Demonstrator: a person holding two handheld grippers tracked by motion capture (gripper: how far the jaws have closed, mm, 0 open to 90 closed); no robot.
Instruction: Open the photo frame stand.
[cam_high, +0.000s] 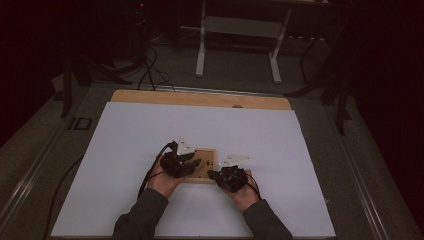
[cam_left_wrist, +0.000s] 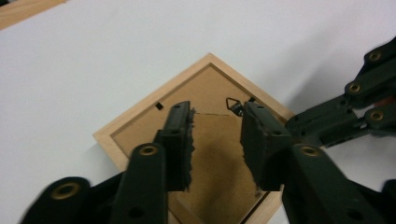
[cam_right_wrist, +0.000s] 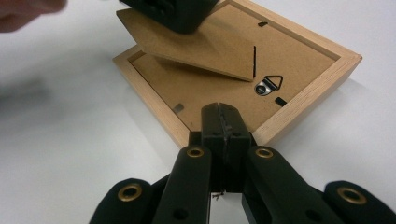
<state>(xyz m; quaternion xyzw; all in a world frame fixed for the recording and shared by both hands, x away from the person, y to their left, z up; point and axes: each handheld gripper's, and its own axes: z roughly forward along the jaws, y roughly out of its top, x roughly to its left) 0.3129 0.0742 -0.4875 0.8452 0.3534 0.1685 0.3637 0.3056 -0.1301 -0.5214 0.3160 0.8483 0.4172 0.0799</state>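
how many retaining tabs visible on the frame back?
3 visible on the picture frame: one near the far rail, one beside the triangular hanger, one on the left rail near the right gripper's fingers. The lifted easel flap may hide more.

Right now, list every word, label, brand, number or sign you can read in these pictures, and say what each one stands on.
None: no readable text anywhere.
Picture frame, lying face down: bare wooden rim, plain brown backing board, no label or stamp.
Metal hanger: no legible marking.
White table sheet: blank.
Left gripper and right gripper: plain black, with brass rivets.
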